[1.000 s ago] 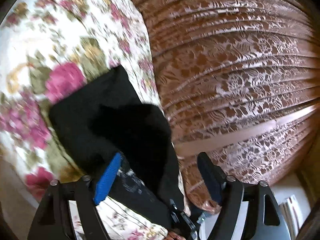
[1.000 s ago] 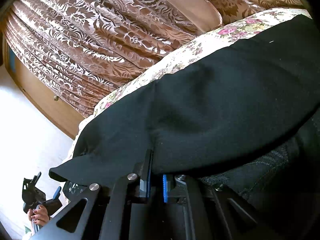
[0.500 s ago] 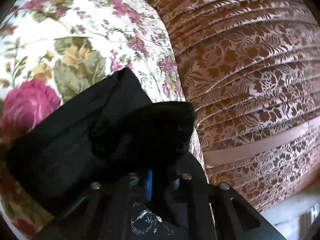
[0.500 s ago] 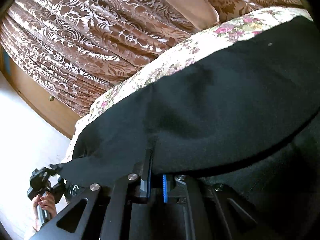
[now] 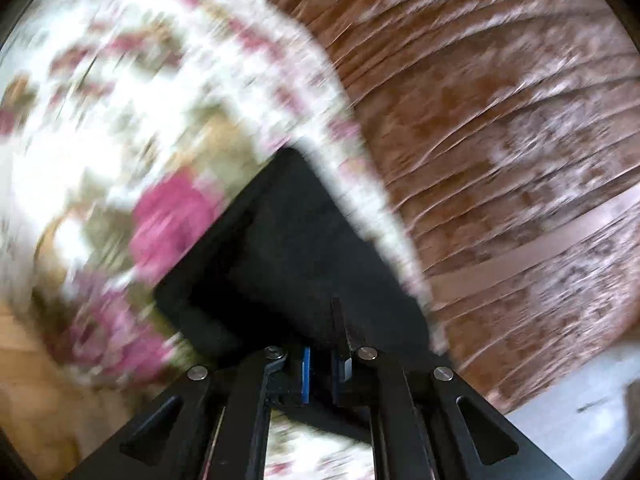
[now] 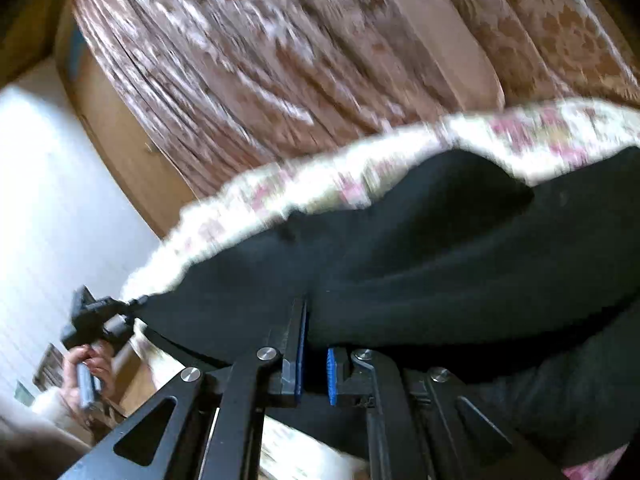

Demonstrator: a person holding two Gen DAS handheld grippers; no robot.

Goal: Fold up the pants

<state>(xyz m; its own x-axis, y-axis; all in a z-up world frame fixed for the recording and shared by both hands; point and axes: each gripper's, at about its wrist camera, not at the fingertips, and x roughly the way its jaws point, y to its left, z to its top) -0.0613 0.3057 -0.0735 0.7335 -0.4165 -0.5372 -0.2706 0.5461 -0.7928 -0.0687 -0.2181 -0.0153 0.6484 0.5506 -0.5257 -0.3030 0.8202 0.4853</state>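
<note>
Pants: black pants (image 5: 296, 256) are seen lying on the floral bedspread (image 5: 120, 120), near its edge beside the curtain; in the right wrist view the same dark cloth (image 6: 420, 264) is spread across the lower half of the picture, with its near edge lifted off the bed.

Left gripper: the left gripper (image 5: 322, 364) is seen with its blue-padded fingers drawn close together and black fabric pinched between them, at a corner of the pants.

Right gripper: the right gripper (image 6: 314, 360) is likewise nearly closed, and the edge of the pants is held between its pads (image 6: 331, 372).

Bedspread: a white cover with pink roses and green leaves is shown, heavily blurred in both views.

Curtain: a pleated brown patterned curtain (image 5: 500, 120) is seen hanging just beyond the bed edge.

Other detail: in the right wrist view the left gripper (image 6: 136, 303) is seen from outside, held by the person's hand (image 6: 86, 368), at the far corner of the cloth.
</note>
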